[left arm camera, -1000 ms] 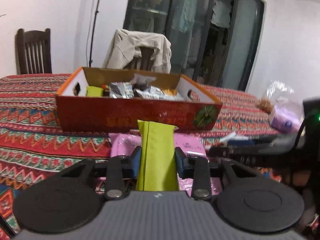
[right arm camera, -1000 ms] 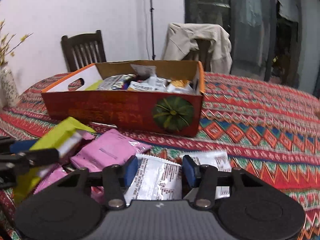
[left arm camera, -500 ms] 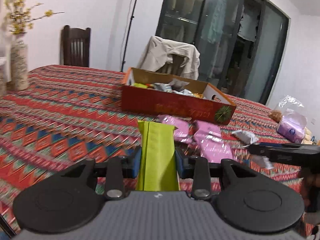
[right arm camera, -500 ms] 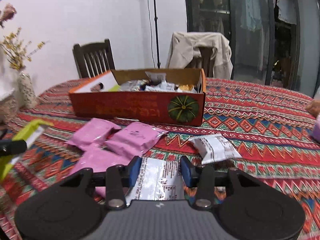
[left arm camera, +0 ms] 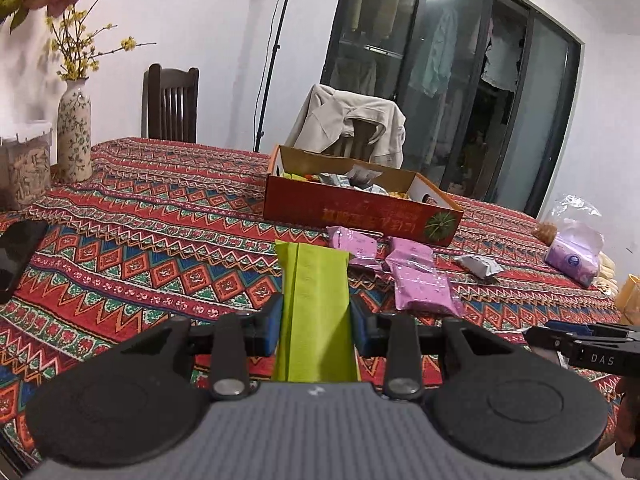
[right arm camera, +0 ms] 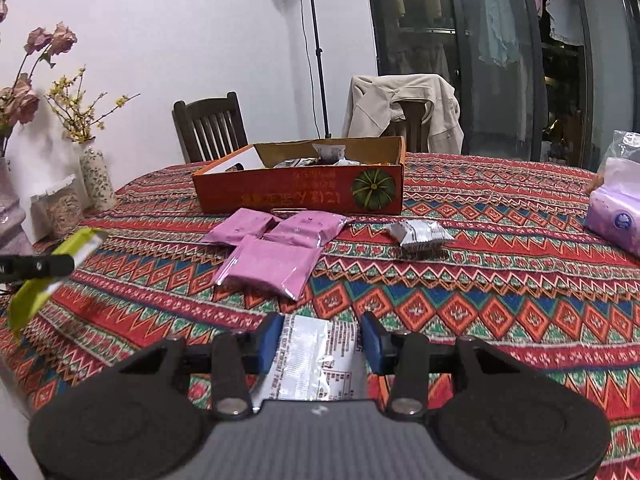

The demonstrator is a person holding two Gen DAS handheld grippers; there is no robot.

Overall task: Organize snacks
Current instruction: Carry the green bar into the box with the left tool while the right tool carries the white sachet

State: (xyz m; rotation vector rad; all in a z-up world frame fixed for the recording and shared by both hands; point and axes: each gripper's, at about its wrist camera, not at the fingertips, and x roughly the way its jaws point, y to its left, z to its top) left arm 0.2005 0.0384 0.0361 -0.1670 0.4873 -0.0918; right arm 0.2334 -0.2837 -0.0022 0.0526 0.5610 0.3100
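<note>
My left gripper [left arm camera: 316,318] is shut on a lime-green snack packet [left arm camera: 314,304] that stands up between its blue pads. My right gripper [right arm camera: 320,342] is shut on a silver-white snack packet [right arm camera: 316,360], lifted off the table. Ahead of both lies the orange cardboard box [right arm camera: 300,194] [left arm camera: 360,208] holding several snacks. In front of the box rest three pink packets [right arm camera: 272,260] [left arm camera: 416,284] and one small silver packet [right arm camera: 420,234] [left arm camera: 478,266]. The right gripper [left arm camera: 584,344] shows at the right edge of the left wrist view; the green packet [right arm camera: 48,272] shows at the left edge of the right wrist view.
A patterned red tablecloth [left arm camera: 160,240] covers the table. Flower vases [left arm camera: 74,136] [right arm camera: 96,184] and a clear jar [left arm camera: 26,164] stand at the far left, a black phone [left arm camera: 18,252] near the left edge. A purple tissue pack [right arm camera: 616,216] lies right. Two chairs stand behind.
Both grippers have drawn back from the box toward the near table edge, carrying their packets. The right gripper closed on the silver-white packet and lifted it; the box now looks smaller and farther.
</note>
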